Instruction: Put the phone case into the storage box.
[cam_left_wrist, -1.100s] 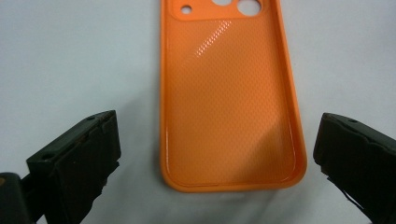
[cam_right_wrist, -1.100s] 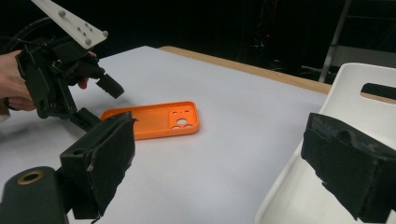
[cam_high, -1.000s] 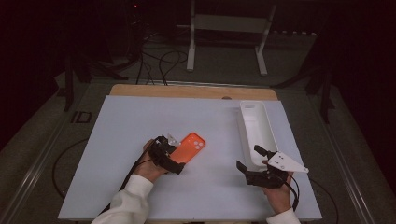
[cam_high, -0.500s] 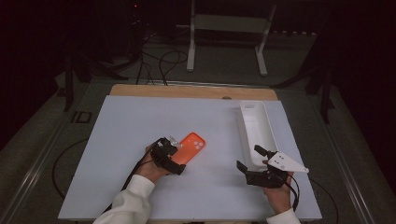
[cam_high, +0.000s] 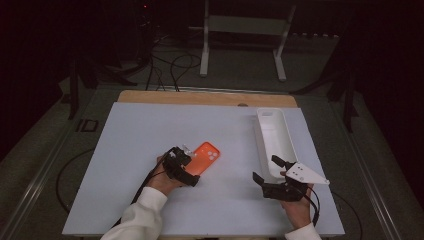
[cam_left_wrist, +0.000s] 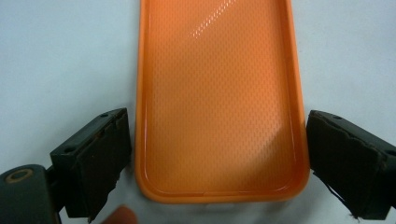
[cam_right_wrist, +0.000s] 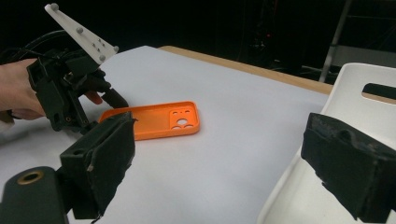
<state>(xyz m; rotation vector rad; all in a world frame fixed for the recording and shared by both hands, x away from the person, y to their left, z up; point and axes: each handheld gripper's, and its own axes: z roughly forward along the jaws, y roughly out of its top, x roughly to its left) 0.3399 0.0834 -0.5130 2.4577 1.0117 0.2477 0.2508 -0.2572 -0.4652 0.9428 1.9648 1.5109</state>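
Straddling the orange phone case (cam_left_wrist: 222, 107) lying flat on the worktop (cam_high: 125, 150), my left gripper (cam_high: 186, 167) jaws just narrowed a bit w/o touching yet; right gripper (cam_high: 272, 172) hangs open nearby.

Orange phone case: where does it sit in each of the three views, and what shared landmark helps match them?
High view: orange phone case lies left of centre on the white mat, at the left gripper.
Left gripper view: its near end fills the centre, between the open jaws.
Right gripper view: left of centre, camera holes visible.
Shared landmark: the white mat beneath it.
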